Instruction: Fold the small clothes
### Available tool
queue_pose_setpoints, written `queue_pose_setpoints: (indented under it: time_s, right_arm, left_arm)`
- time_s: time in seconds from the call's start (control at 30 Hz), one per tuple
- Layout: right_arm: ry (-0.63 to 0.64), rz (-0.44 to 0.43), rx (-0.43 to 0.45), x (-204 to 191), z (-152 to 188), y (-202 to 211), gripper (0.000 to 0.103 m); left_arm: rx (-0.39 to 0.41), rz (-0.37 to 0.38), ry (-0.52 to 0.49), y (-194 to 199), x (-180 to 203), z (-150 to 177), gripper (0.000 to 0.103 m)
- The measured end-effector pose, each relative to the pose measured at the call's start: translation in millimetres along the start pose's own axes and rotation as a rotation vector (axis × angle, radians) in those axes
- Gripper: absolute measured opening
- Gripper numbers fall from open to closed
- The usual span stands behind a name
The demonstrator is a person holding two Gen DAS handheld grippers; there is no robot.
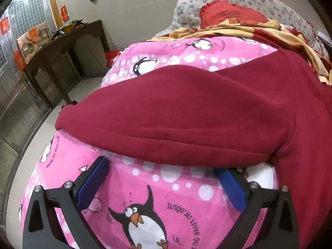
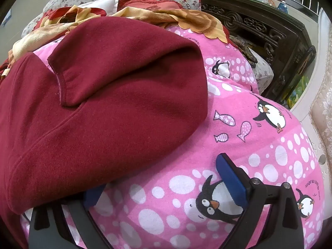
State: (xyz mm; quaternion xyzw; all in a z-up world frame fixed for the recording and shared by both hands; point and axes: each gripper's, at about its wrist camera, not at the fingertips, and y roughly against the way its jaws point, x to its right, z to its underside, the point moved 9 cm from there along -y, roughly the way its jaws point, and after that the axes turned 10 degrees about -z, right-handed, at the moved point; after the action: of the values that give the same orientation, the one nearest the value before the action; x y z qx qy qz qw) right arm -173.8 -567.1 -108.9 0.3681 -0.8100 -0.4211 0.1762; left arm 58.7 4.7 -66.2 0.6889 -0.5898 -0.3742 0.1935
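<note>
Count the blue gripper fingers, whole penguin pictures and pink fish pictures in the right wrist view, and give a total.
Blue fingers: 2, the left one partly under the red garment
Whole penguins: 4
Pink fish: 3
Total: 9

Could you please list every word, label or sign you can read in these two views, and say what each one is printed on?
"JUSQU'AU LEVER DU J…" (cut off at the edge): printed in an arc on the pink penguin blanket, beside a penguin.
Other arcs of the same print, on the blanket's left edge and top in the left view and near its right edge: too small or warped to read.
Red signs on the window and door: blurred, unreadable.
The dark red garment shows no text.
</note>
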Motion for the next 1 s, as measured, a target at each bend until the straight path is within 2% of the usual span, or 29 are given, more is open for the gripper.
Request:
queue_pose_setpoints:
  time_s: [1.0]
  right_arm:
    - [0.000,-0.003,-0.001,0.1,0.2,-0.3,0.103]
  left_arm:
    - [-0.002,0.000,0.000,2.0,-4.5,0.0,0.103]
